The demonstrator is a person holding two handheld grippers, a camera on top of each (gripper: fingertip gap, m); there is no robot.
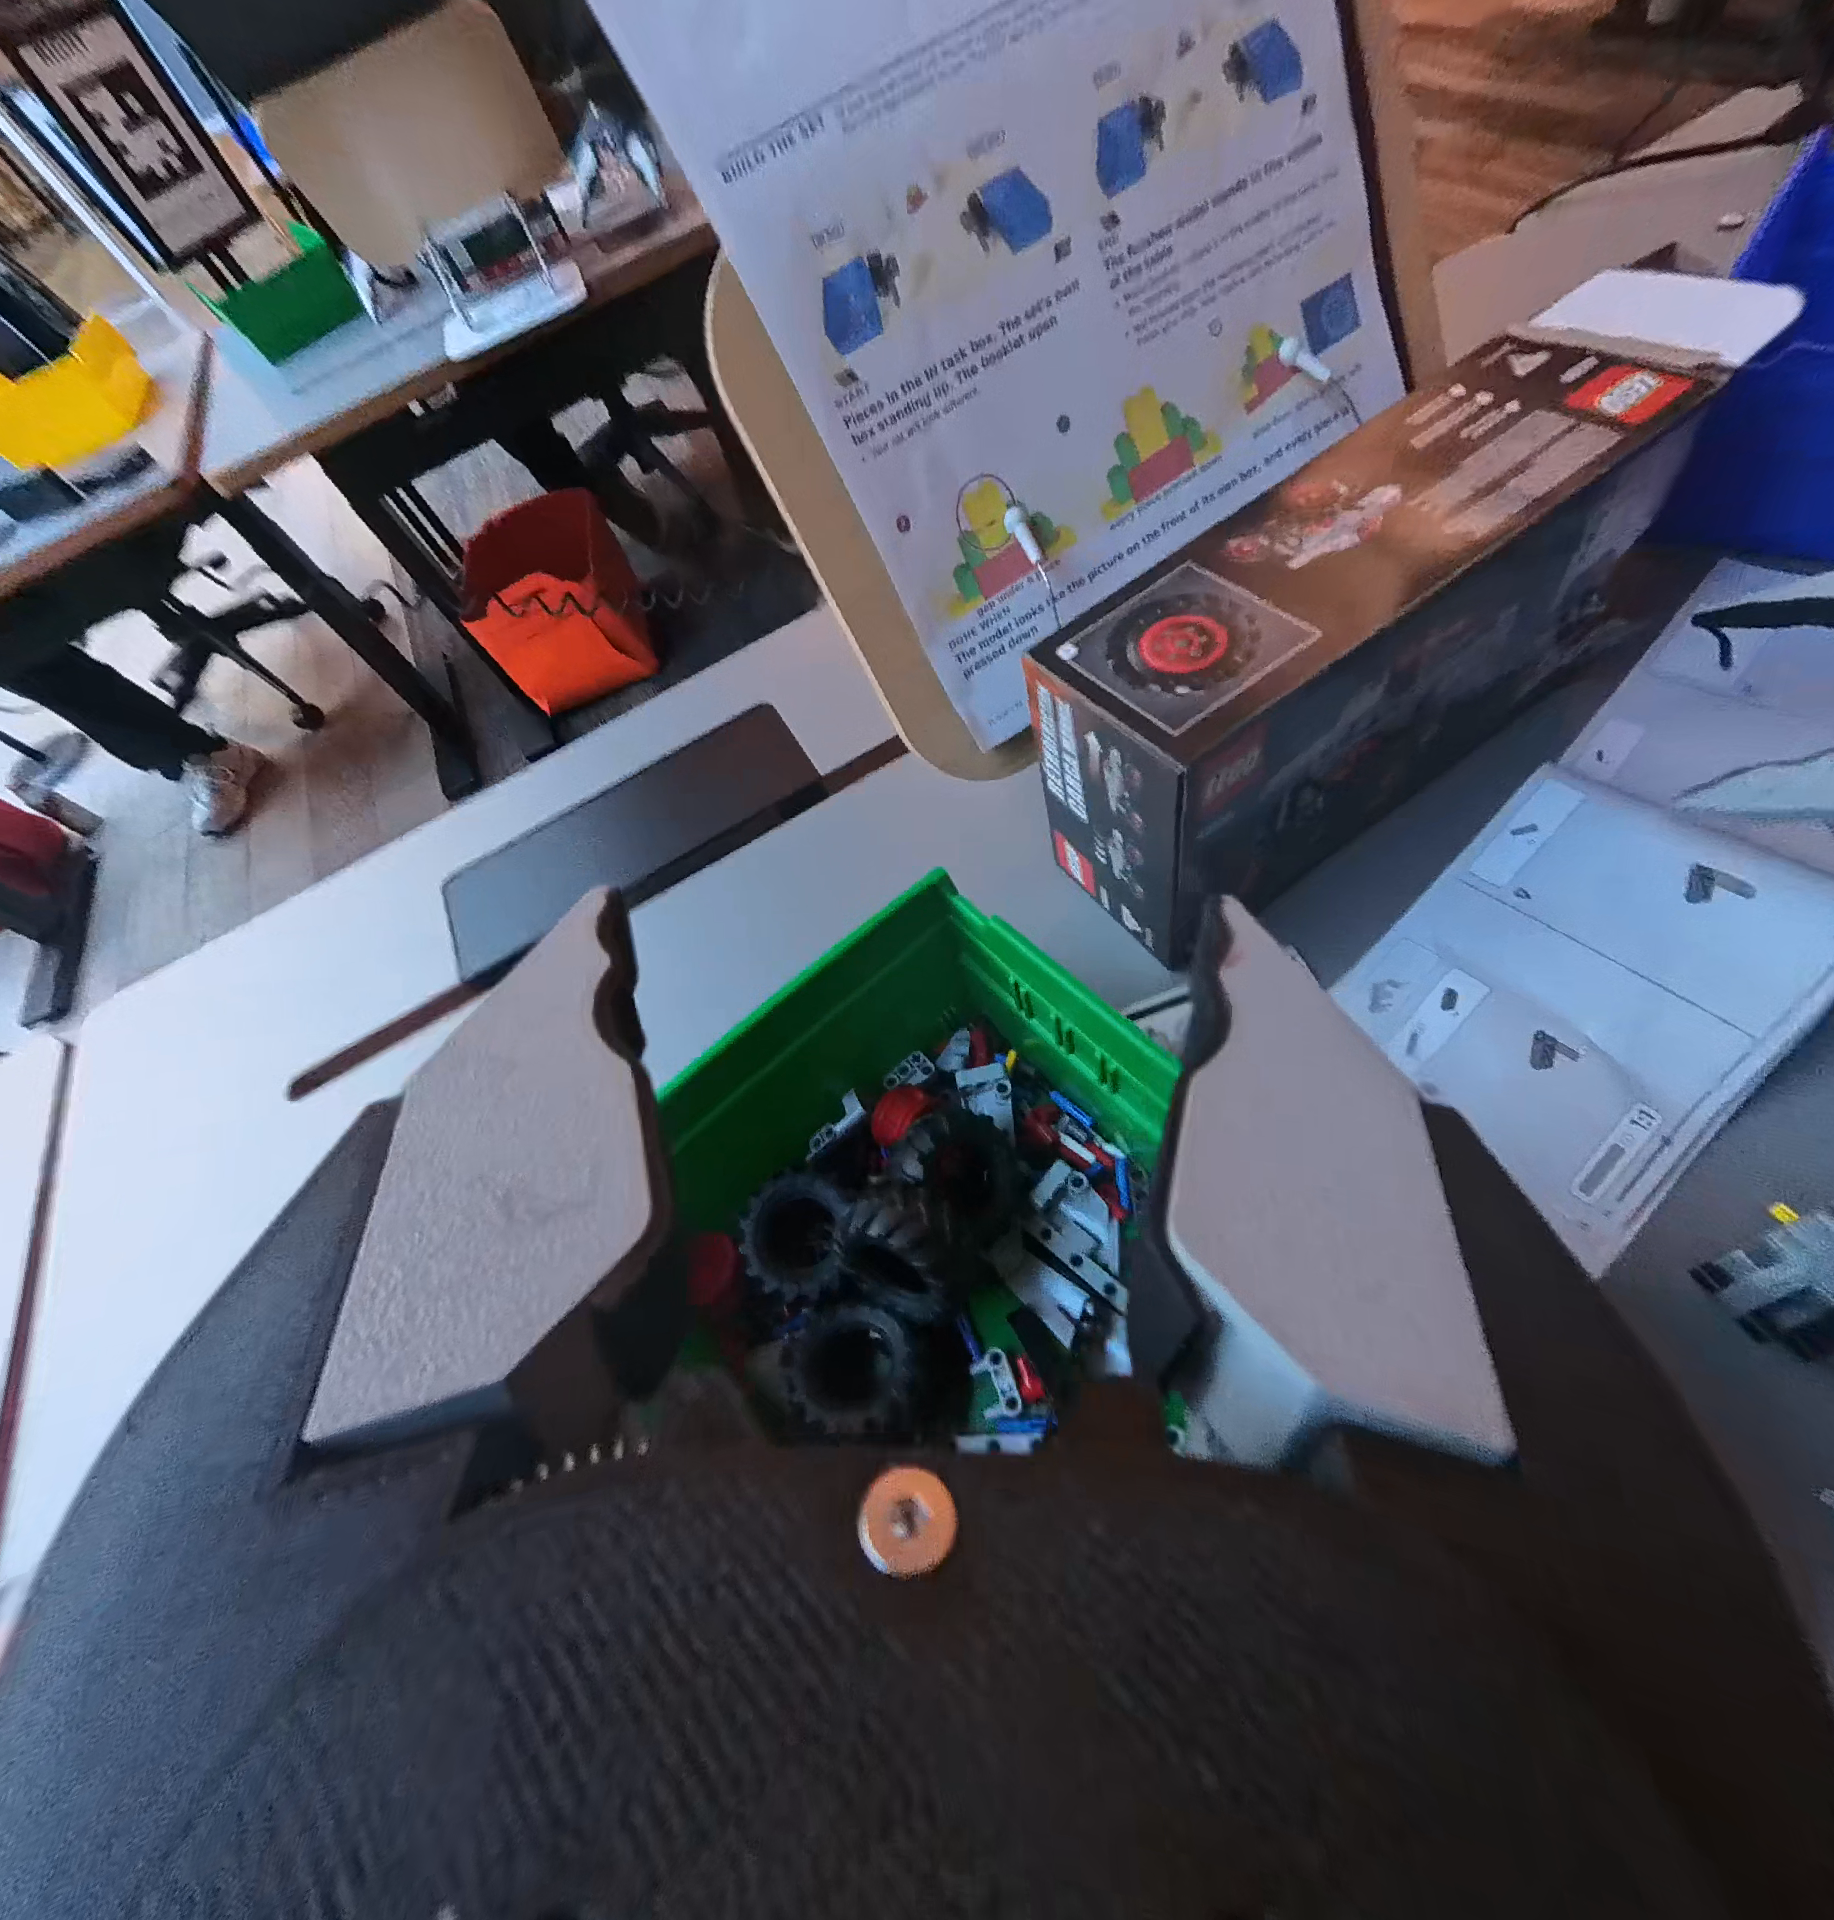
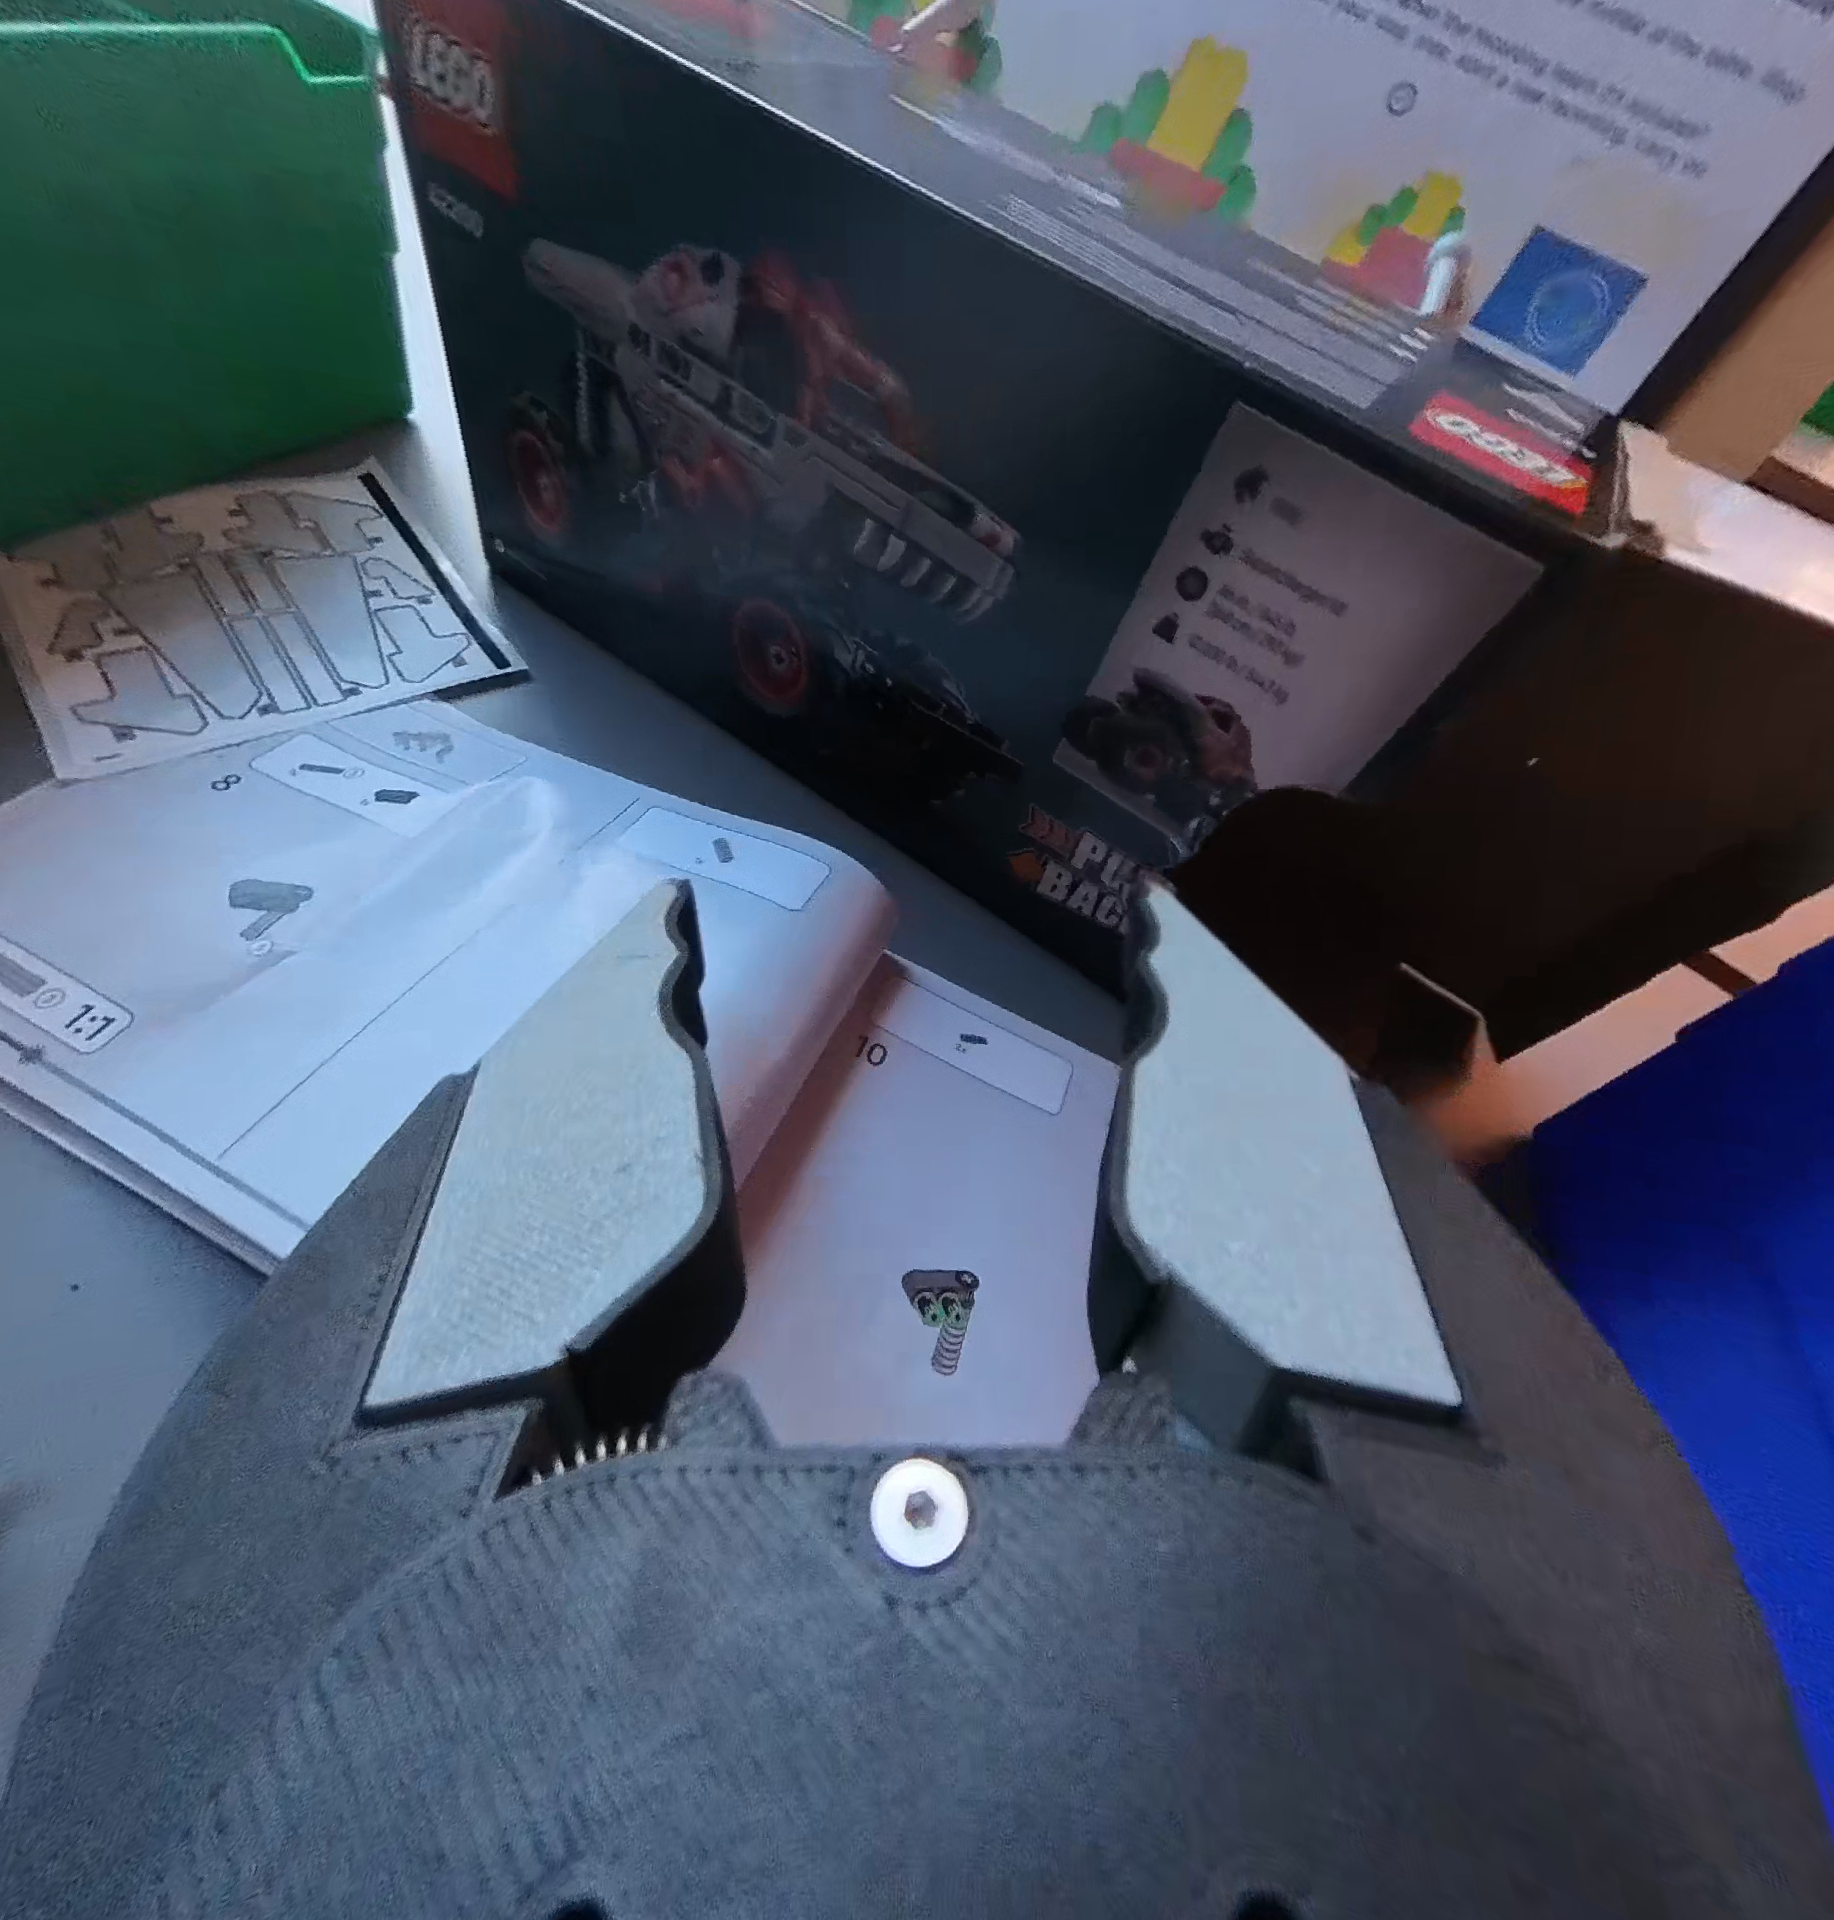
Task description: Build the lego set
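A green bin [image 1: 840,1023] holds several loose Lego pieces: black tyres [image 1: 851,1361], grey beams and red bits. My left gripper [image 1: 918,935] hangs open and empty above the bin. The dark Lego set box [image 1: 1360,665] stands behind it. The open instruction booklet [image 1: 1640,997] lies to the right. A small grey partly built assembly [image 1: 1796,1283] sits on the table at the right edge. My right gripper [image 2: 918,914] is open and empty above the booklet [image 2: 373,935], facing the set box [image 2: 892,468]. The bin's green wall [image 2: 165,260] is at upper left.
A printed task sheet on a board [image 1: 1048,312] stands behind the box. A sticker sheet [image 2: 238,613] lies beside the booklet. A blue container [image 2: 1723,1351] is at the right. Other tables with a green bin [image 1: 279,291], a yellow bin [image 1: 51,395] and an orange bin [image 1: 549,603] lie beyond. Measured from the fingertips, the small grey partly built assembly [image 1: 1796,1283] is 15 cm or so from the right gripper and 25 cm from the left.
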